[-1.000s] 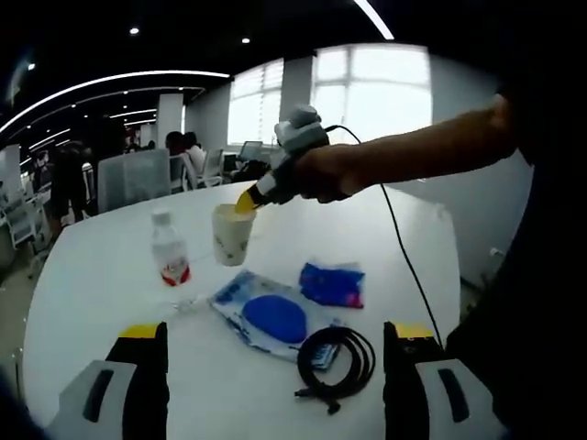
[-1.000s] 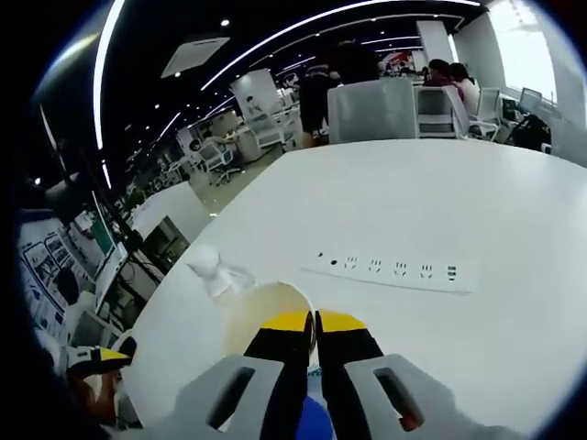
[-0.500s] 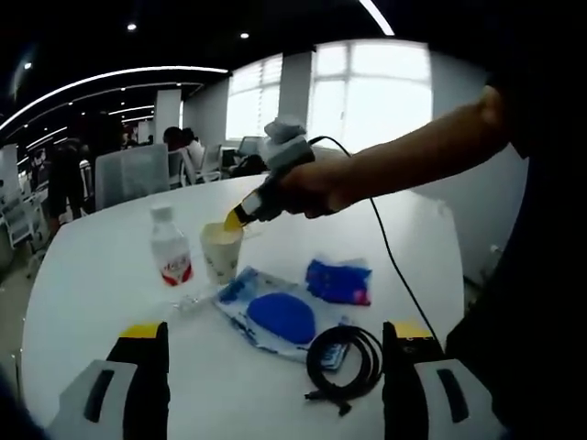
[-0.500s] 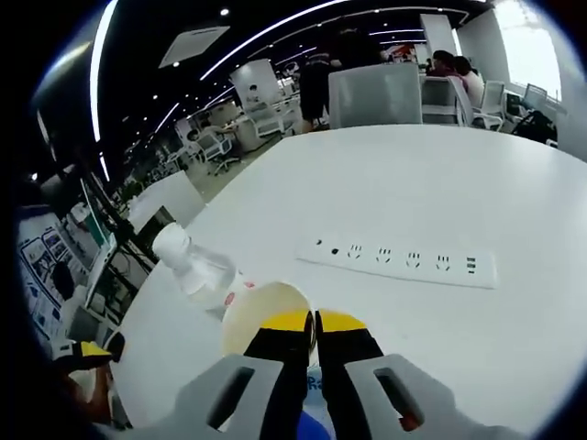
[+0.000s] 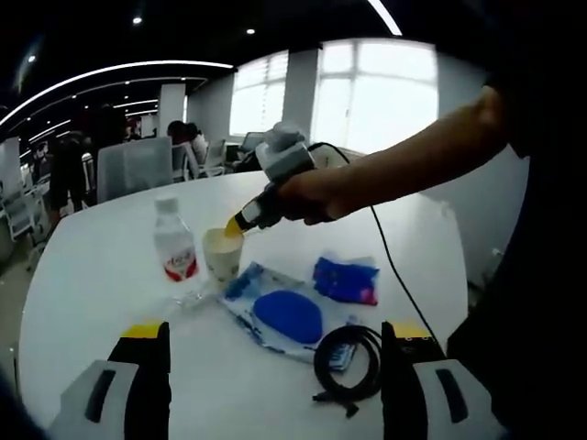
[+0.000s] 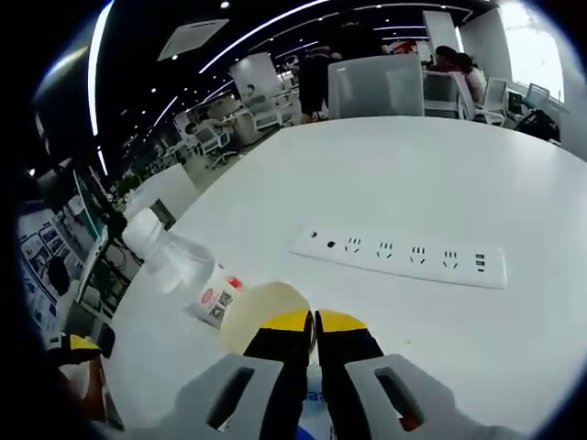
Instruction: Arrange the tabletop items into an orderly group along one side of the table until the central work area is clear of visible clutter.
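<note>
Gripping cup (image 5: 222, 253), bottle (image 5: 175, 251) beside, cable (image 5: 350, 358) near

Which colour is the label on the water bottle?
Red and white; the water bottle shows it best in the left gripper view.

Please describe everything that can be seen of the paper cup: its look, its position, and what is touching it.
The paper cup is pale cream with a faint print, open at the top and upright on the white table. It stands close beside the water bottle, at the far corner of the blue-and-white packet; whether it touches either I cannot tell. The right gripper, its yellow-tipped jaws closed, pinches the cup's rim. In the right gripper view the rim looks round and undented.
</note>
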